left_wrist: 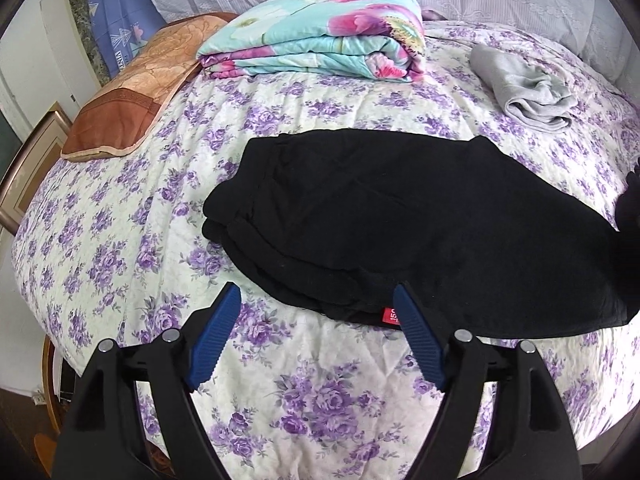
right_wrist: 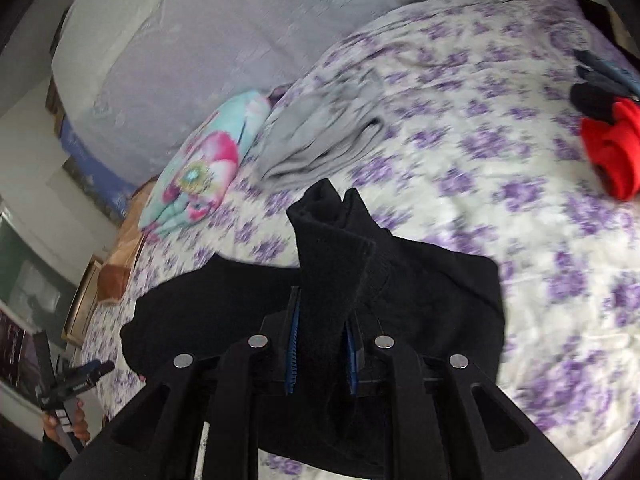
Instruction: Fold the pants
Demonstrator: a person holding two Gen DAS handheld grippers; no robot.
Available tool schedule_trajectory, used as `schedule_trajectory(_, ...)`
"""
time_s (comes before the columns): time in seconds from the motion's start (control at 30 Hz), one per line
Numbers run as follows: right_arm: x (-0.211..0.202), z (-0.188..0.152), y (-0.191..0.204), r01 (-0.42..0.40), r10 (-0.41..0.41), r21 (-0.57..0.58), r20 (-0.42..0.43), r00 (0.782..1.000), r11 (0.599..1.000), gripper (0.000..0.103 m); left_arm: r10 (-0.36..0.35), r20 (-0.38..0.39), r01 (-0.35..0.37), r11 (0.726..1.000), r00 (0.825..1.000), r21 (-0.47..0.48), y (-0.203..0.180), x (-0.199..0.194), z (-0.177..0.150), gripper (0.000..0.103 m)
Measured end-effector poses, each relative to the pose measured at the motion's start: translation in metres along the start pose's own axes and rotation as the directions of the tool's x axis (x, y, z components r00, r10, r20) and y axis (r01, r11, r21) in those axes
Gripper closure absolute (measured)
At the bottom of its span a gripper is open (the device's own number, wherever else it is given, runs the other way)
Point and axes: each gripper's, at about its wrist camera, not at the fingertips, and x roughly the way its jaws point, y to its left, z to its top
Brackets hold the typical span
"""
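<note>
Black pants (left_wrist: 392,216) lie partly folded on the purple-flowered bedspread (left_wrist: 160,208), with a red label (left_wrist: 389,315) at their near edge. My left gripper (left_wrist: 318,300) is open and empty, hovering just in front of that near edge. My right gripper (right_wrist: 322,320) is shut on a bunched end of the black pants (right_wrist: 332,248) and holds it lifted above the bed. The rest of the pants (right_wrist: 440,300) drape down below it. The left gripper (right_wrist: 76,384) also shows at the lower left of the right wrist view.
A folded floral quilt (left_wrist: 320,36) and a brown pillow (left_wrist: 132,96) lie at the head of the bed. A folded grey garment (left_wrist: 528,88) lies at the back right. Red and dark clothes (right_wrist: 612,136) lie at the right edge of the bed.
</note>
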Motion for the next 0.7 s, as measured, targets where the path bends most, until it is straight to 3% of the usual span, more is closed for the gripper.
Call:
schedule_trajectory(0.1,0.044,-0.019,0.034,-0.045,0.041,-0.045,-0.089,0.995,0.998,0.085,-0.012,-0.012,0.012,1.0,1.0,0.013,-0.001,0.003,-0.001,0.025)
schedule_trajectory(0.27,0.081,-0.042,0.059,-0.006,-0.013,-0.117,-0.159,0.987,0.993,0.084,-0.032,-0.03,0.033,0.999,0.999,0.041,-0.003,0.008,-0.006,0.025)
schedule_trajectory(0.33,0.087,-0.045,0.055,-0.016,0.001,-0.082,-0.18,0.984,0.997,0.074,-0.043,-0.041,0.045,0.998,0.998,0.049,-0.005,0.01,-0.008,0.025)
schedule_trajectory(0.4,0.089,-0.049,0.055,-0.071,0.057,-0.056,-0.212,0.976,0.996,0.042,-0.055,-0.055,0.058,0.997,0.997,0.054,-0.007,0.014,-0.01,0.025)
schedule_trajectory(0.47,0.088,-0.051,0.068,-0.083,0.062,-0.093,-0.216,0.974,0.992,0.025,-0.062,-0.065,0.066,0.996,0.996,0.06,-0.011,0.017,-0.009,0.025)
schedule_trajectory(0.6,0.075,-0.052,0.076,-0.161,0.137,-0.081,-0.249,0.959,0.984,0.022,-0.075,-0.051,0.078,0.995,0.996,0.064,-0.017,0.014,-0.003,0.025)
schedule_trajectory(0.7,0.044,-0.043,0.052,-0.182,0.181,0.004,-0.159,0.971,0.983,0.022,-0.085,-0.037,0.087,0.995,0.996,0.046,-0.016,0.011,0.0,0.024)
